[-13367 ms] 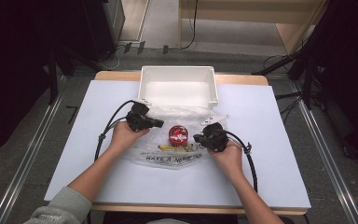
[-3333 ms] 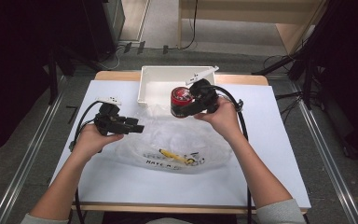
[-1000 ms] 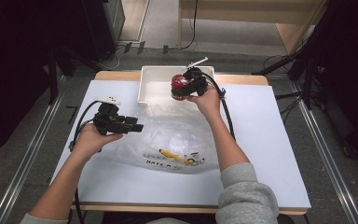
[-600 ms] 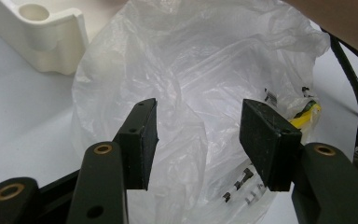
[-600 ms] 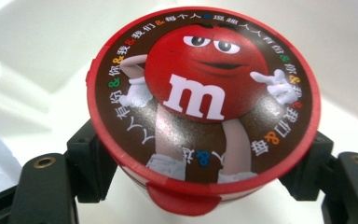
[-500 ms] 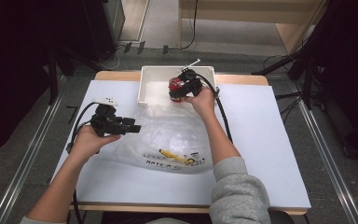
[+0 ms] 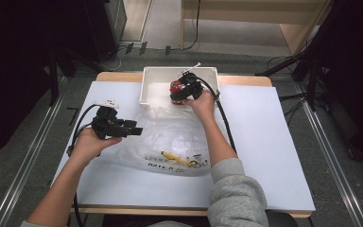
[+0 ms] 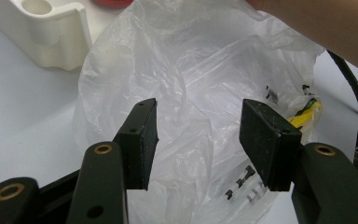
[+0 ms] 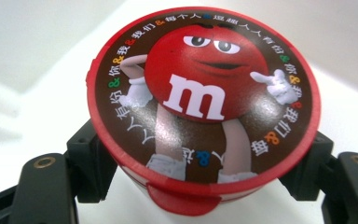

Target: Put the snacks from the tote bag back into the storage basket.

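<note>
A round candy tub (image 9: pixel 204 100) with a red rim and a red cartoon figure on its brown lid sits between the jaws of my right gripper (image 9: pixel 204 163), which is shut on its sides. In the high view that gripper (image 7: pixel 182 93) holds the tub (image 7: pixel 176 88) low inside the white tray (image 7: pixel 151 81) at the table's far edge. My left gripper (image 7: pixel 134 129) hovers open at the left over a crumpled clear plastic bag (image 7: pixel 170 142). In the left gripper view the bag (image 8: pixel 196 70) lies beyond the parted jaws of my left gripper (image 8: pixel 200 137), nothing between them.
The bag carries black lettering and a yellow mark (image 7: pixel 175 159) near its front edge. A white tray corner (image 8: pixel 46 32) stands beyond the bag in the left gripper view. The white table top (image 7: pixel 274 142) lies bare at the right. Black cables trail from both grippers.
My right gripper has sunk with the candy tub down into the white tray. The left hand has stayed where it was, jaws still open.
</note>
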Demonstrator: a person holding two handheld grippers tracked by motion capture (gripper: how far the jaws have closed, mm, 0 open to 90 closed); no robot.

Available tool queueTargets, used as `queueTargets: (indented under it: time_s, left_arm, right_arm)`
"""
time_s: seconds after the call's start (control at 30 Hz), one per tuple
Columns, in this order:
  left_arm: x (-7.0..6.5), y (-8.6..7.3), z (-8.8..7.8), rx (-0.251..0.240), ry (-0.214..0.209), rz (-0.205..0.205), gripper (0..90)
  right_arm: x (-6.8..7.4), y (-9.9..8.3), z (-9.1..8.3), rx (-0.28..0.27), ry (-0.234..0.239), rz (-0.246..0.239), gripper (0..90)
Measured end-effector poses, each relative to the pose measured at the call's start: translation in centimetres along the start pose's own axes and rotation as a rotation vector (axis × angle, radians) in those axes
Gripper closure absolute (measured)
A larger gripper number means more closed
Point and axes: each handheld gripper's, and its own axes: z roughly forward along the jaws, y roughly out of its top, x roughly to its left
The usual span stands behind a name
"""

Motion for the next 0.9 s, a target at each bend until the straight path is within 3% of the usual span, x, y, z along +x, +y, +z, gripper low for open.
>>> queueTargets:
  time_s: [0.27, 0.37, 0.57, 0.73, 0.9]
  left_arm:
    - [0.0, 0.0, 0.1, 0.005, 0.001, 0.001, 48.1]
    - [0.0, 0.0, 0.2, 0.008, 0.0, 0.003, 48.1]
    - [0.0, 0.0, 0.2, 0.009, -0.001, 0.005, 48.1]
    - [0.0, -0.1, 0.2, 0.01, 0.001, 0.002, 48.1]
    - [0.0, -0.1, 0.2, 0.009, 0.001, 0.002, 48.1]
  right_arm:
    - [0.2, -0.2, 0.5, -0.005, -0.004, -0.001, 26.1]
    - [0.4, -0.2, 0.6, 0.01, -0.021, -0.02, 26.0]
    - [0.2, -0.2, 0.7, 0.01, -0.048, -0.01, 25.9]
    - [0.2, -0.2, 0.8, 0.016, -0.045, 0.057, 24.1]
    - [0.1, -0.4, 1.2, 0.036, -0.026, 0.076, 21.2]
